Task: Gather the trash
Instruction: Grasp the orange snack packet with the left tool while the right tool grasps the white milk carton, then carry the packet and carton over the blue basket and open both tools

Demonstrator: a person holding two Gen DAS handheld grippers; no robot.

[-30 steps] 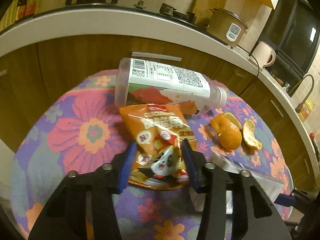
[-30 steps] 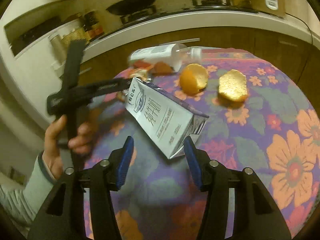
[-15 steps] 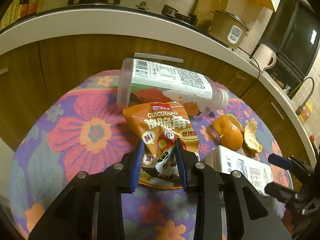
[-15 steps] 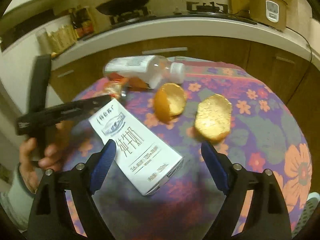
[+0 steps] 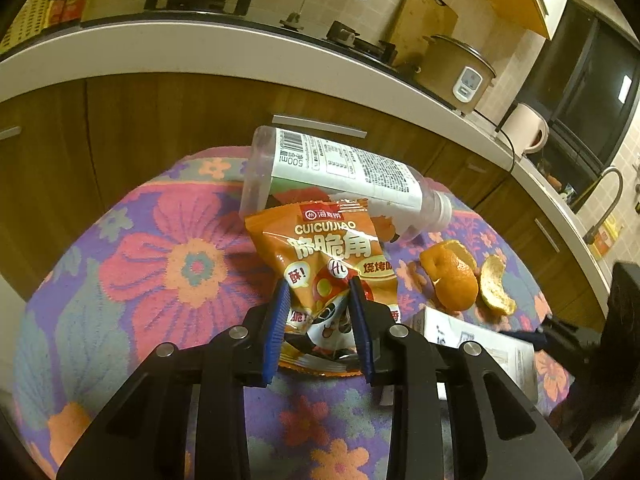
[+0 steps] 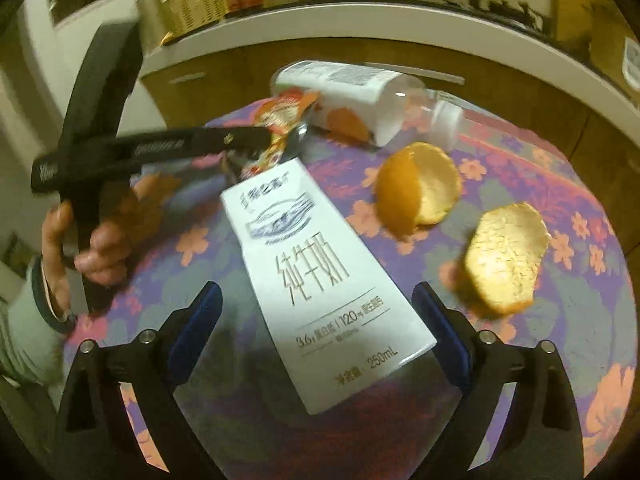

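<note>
An orange snack bag (image 5: 332, 264) lies on the flowered tablecloth (image 5: 168, 264). My left gripper (image 5: 320, 292) is shut on the bag's near end, its blue pads pinching the crumpled foil; it shows in the right wrist view (image 6: 276, 140) too. A white milk carton (image 6: 320, 272) lies flat, its near end between the wide-open jaws of my right gripper (image 6: 316, 320), not touched. A clear plastic bottle (image 5: 340, 176) lies on its side behind the bag. Two orange peels (image 6: 420, 188) (image 6: 508, 256) lie right of the carton.
The small round table stands before wooden kitchen cabinets (image 5: 140, 120) and a white counter (image 5: 200, 48) with a stove, pan and rice cooker (image 5: 460, 72). The person's left hand (image 6: 80, 248) holds the left gripper's handle at the table's left edge.
My left gripper closed on the snack bag and crumpled it. My right gripper opened wide, let the milk carton down flat and now straddles its near end.
</note>
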